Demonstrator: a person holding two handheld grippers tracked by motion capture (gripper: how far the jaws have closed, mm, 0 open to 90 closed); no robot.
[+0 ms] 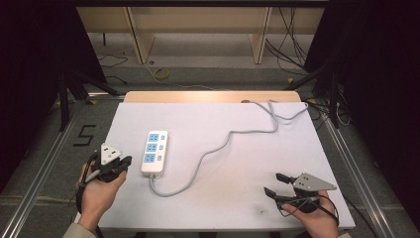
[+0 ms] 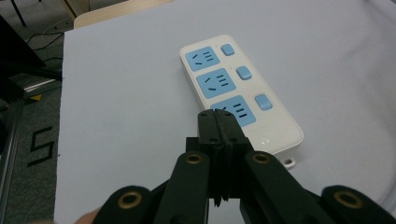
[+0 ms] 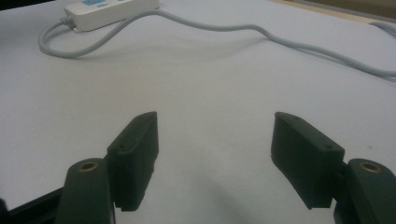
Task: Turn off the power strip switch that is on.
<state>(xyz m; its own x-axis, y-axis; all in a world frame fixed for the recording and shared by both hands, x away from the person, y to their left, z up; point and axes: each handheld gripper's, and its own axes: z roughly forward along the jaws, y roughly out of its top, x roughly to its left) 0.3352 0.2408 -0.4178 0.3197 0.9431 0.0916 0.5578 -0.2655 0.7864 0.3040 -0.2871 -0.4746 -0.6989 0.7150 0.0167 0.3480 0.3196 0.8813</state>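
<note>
Table (image 1: 237, 198) covered in white is set on a grey floor among dark frames. Power strip (image 1: 154, 151) is laid left of centre, its grey cord (image 1: 218, 148) trailed rearward. Left gripper (image 1: 121, 162) is held closed just beside the strip, nothing clamped. Right gripper (image 1: 275, 184) is held open, well apart, over bare surface.

- A black numeral 5 (image 1: 85, 135) stands on the grey floor left of the table, and shows again in the left gripper view.
- The power strip (image 2: 238, 91) bears no print I can read; perhaps too small.
</note>
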